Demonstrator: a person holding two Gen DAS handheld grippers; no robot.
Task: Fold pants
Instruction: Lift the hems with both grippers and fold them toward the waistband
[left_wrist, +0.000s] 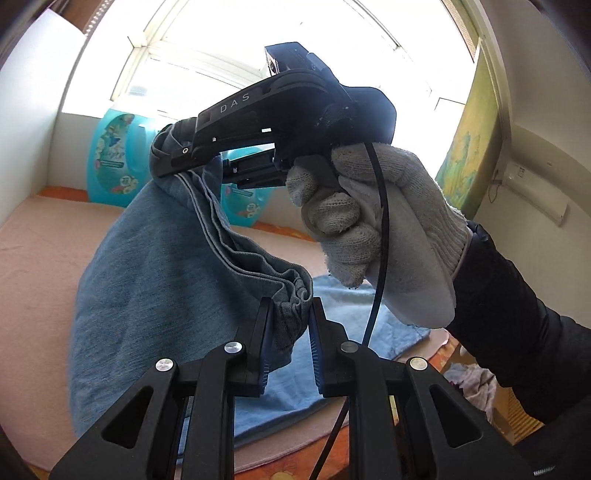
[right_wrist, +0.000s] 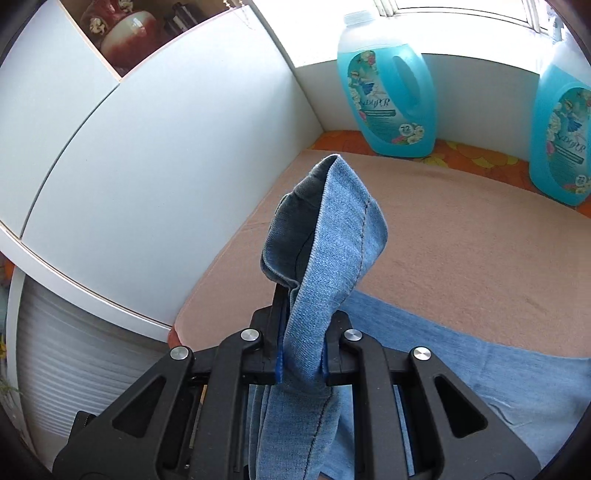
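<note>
Blue denim pants (left_wrist: 147, 277) hang lifted between the two grippers above a peach-covered surface (left_wrist: 44, 258); their lower part still lies on it. My left gripper (left_wrist: 291, 306) is shut on a bunched edge of the denim. A hand in a white knit glove (left_wrist: 369, 221) holds my right gripper (left_wrist: 166, 158) higher up, shut on another part of the same edge. In the right wrist view the pants (right_wrist: 332, 229) stick up in a folded peak from the right gripper (right_wrist: 301, 332), whose pads pinch the cloth. More denim spreads over the surface (right_wrist: 461, 240) below.
Two turquoise detergent bottles (right_wrist: 388, 99) (right_wrist: 565, 147) stand at the back by the window. A white cabinet wall (right_wrist: 129, 166) borders the surface on the left. A black cable (left_wrist: 382, 221) hangs from the right gripper. Loose clothes (left_wrist: 472, 384) lie low at the right.
</note>
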